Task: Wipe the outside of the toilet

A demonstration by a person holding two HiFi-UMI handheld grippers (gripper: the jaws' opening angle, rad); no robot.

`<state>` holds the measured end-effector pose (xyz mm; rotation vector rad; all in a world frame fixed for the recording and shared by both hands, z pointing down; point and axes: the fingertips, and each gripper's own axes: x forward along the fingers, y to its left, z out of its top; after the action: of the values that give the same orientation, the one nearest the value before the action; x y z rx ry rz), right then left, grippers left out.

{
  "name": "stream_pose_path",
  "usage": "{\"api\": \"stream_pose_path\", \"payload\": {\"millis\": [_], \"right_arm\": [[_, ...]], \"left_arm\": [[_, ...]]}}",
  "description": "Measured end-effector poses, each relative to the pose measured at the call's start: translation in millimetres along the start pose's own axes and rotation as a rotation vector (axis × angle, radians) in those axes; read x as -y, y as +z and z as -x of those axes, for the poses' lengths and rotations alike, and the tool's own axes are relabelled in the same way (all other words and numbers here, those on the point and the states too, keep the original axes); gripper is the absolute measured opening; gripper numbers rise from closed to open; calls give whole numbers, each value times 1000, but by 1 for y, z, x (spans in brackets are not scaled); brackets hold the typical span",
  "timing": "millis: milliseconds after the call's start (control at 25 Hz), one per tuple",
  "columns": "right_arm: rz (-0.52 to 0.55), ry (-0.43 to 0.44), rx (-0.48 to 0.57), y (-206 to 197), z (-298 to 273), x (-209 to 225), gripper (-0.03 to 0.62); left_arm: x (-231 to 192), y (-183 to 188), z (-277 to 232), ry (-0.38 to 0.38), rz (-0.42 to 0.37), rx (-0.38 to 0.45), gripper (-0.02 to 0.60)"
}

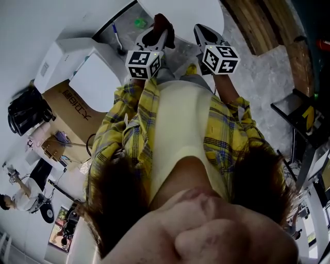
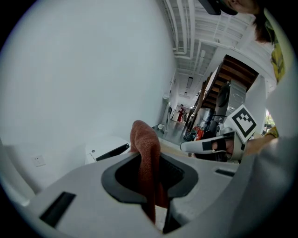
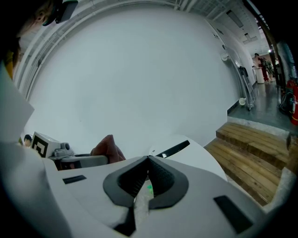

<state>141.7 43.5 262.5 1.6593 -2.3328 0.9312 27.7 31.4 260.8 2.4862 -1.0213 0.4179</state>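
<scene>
Left gripper view: my left claw [image 2: 150,179] clamps cloth [image 2: 145,139]; toilet [image 2: 104,151] just ahead-left; right claw [image 3: 148,161] closed, empty.

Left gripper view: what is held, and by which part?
The left gripper is shut on a reddish-brown cloth, pinched below its bunched end, which sticks past the jaws.

Grey speckled floor [image 1: 258,87] carries the white toilet [image 1: 185,13], a cardboard box [image 1: 67,100] and wooden steps [image 1: 258,26]
</scene>
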Motion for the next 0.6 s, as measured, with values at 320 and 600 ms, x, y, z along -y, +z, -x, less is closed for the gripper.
{"api": "stream_pose_path", "payload": {"millis": [320, 600], "right_arm": [[9, 12, 15, 10, 0, -7, 25], [26, 22, 29, 17, 4, -12, 25]], "left_arm": [[-10, 16, 11, 34, 3, 47, 84], [-15, 21, 21, 60, 12, 68, 84]]}}
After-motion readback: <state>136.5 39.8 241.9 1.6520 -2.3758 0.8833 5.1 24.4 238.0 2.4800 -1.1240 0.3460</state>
